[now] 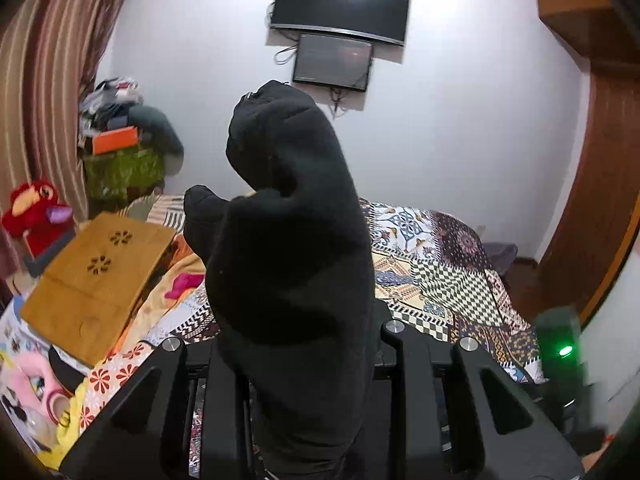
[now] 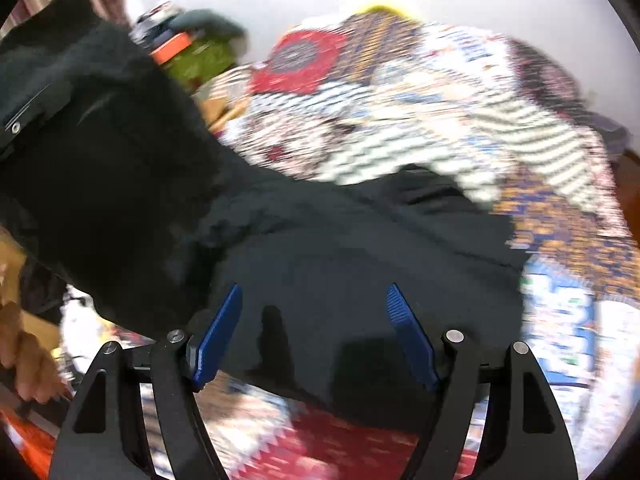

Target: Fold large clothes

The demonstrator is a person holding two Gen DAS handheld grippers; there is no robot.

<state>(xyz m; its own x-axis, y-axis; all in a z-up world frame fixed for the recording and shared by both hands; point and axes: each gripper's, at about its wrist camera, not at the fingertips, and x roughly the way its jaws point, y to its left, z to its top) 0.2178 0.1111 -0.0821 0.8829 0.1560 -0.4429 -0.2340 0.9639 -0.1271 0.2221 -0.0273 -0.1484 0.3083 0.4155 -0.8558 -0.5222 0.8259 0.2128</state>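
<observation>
A large black garment (image 1: 288, 248) is bunched between the fingers of my left gripper (image 1: 304, 344), which is shut on it and holds it up above the bed; the fingertips are hidden by the cloth. In the right wrist view the same black garment (image 2: 280, 232) stretches from the upper left down across the patterned bedspread (image 2: 420, 120). My right gripper (image 2: 316, 300) is open, its blue pads (image 2: 220, 332) spread just over the garment's near edge, holding nothing. The view is motion-blurred.
A patchwork bedspread (image 1: 440, 272) covers the bed. A brown cardboard box (image 1: 96, 280) lies at its left side, with a red plush toy (image 1: 32, 208) and a clothes pile (image 1: 120, 140) beyond. Two screens (image 1: 340, 4) hang on the wall. A wooden wardrobe (image 1: 600, 160) stands at right.
</observation>
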